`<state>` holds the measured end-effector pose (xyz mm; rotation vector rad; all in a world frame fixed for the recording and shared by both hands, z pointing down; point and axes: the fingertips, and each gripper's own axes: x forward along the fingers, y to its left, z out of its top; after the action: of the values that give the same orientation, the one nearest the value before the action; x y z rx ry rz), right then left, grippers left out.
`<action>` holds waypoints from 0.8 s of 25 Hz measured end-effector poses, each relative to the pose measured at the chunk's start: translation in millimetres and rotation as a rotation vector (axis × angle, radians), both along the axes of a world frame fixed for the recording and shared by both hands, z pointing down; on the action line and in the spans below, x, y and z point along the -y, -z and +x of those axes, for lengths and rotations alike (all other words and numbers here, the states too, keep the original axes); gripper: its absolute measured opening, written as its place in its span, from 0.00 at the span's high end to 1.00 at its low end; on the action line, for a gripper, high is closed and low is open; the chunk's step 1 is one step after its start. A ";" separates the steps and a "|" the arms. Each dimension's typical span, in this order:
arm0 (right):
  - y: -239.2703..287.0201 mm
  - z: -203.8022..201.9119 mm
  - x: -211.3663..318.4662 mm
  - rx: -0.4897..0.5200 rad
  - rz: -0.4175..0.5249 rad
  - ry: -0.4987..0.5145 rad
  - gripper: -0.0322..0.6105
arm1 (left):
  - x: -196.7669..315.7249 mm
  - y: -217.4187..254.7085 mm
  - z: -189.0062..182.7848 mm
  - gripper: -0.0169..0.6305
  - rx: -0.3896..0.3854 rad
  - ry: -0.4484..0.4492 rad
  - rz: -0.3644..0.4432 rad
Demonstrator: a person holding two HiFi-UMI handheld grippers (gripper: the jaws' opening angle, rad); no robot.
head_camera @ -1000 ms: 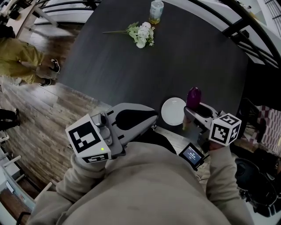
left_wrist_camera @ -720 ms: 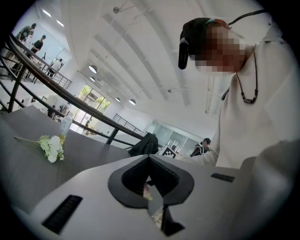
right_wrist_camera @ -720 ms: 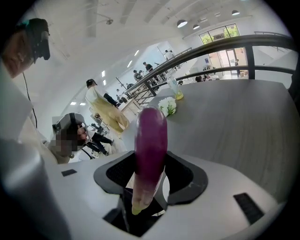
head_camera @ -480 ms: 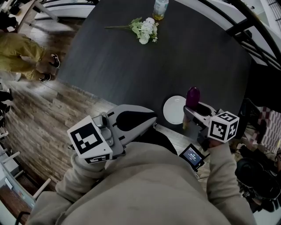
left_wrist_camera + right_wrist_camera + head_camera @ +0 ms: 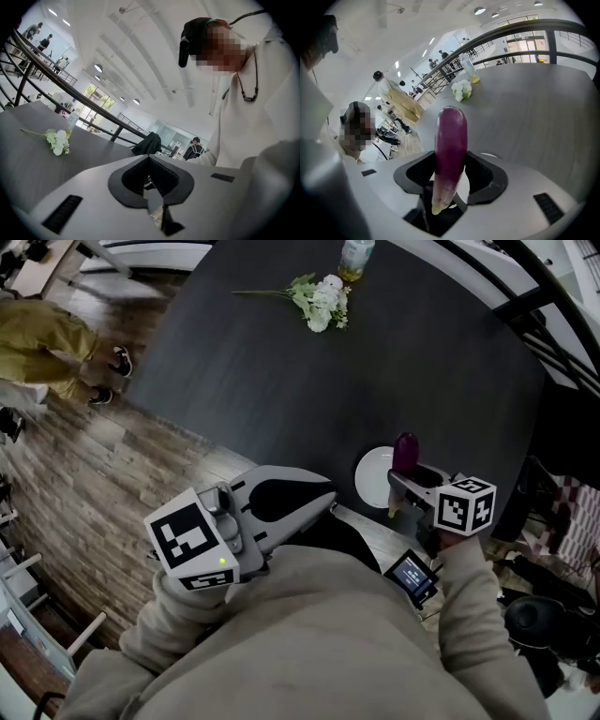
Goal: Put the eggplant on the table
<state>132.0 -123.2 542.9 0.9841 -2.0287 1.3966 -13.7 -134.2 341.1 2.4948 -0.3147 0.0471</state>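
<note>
A purple eggplant (image 5: 406,451) stands upright between the jaws of my right gripper (image 5: 410,476), which is shut on its lower, pale end. In the right gripper view the eggplant (image 5: 450,140) rises straight out of the right gripper (image 5: 451,161). It hangs over a small white plate (image 5: 372,476) near the front edge of the dark round table (image 5: 281,381). My left gripper (image 5: 323,501) is held in front of my chest, off the table, jaws closed tip to tip with nothing in them. The left gripper view shows that left gripper (image 5: 149,161) the same way.
A white flower sprig (image 5: 321,301) and a bottle (image 5: 356,257) lie at the table's far side. A person in yellow clothes (image 5: 42,338) stands on the wooden floor to the left. A small screen device (image 5: 411,573) hangs at my chest. A dark railing (image 5: 553,324) curves behind the table.
My right gripper has sunk a little with the eggplant and shifted slightly left over the plate. The left gripper has hardly moved. The head view has tilted slightly.
</note>
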 end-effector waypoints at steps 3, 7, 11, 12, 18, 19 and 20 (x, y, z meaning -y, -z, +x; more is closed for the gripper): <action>-13.3 -1.1 -1.9 -0.009 -0.023 0.007 0.62 | -2.3 -4.0 -3.9 0.97 0.010 0.004 -0.005; -35.4 -0.1 -5.5 -0.036 -0.065 0.017 0.62 | -2.0 -8.4 -8.8 0.97 0.016 0.013 -0.015; -60.7 2.1 -9.3 -0.076 -0.114 0.027 0.62 | 1.1 -14.8 -12.6 0.97 0.017 0.016 -0.029; -65.8 2.8 -9.4 -0.080 -0.122 0.024 0.62 | 1.0 -16.2 -13.4 0.97 0.018 0.017 -0.031; -93.0 7.0 -15.6 -0.096 -0.179 0.016 0.62 | -0.7 -20.8 -15.2 0.97 0.025 0.019 -0.041; -98.3 9.2 -15.7 -0.105 -0.189 0.015 0.62 | -0.3 -21.4 -15.1 0.97 0.028 0.019 -0.040; -102.9 10.4 -16.3 -0.107 -0.198 0.015 0.62 | -0.2 -22.0 -15.3 0.97 0.031 0.019 -0.040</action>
<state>142.4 -106.9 645.8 0.9348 -1.7783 1.4722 -29.0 -134.0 363.1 2.4532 -0.3476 0.0832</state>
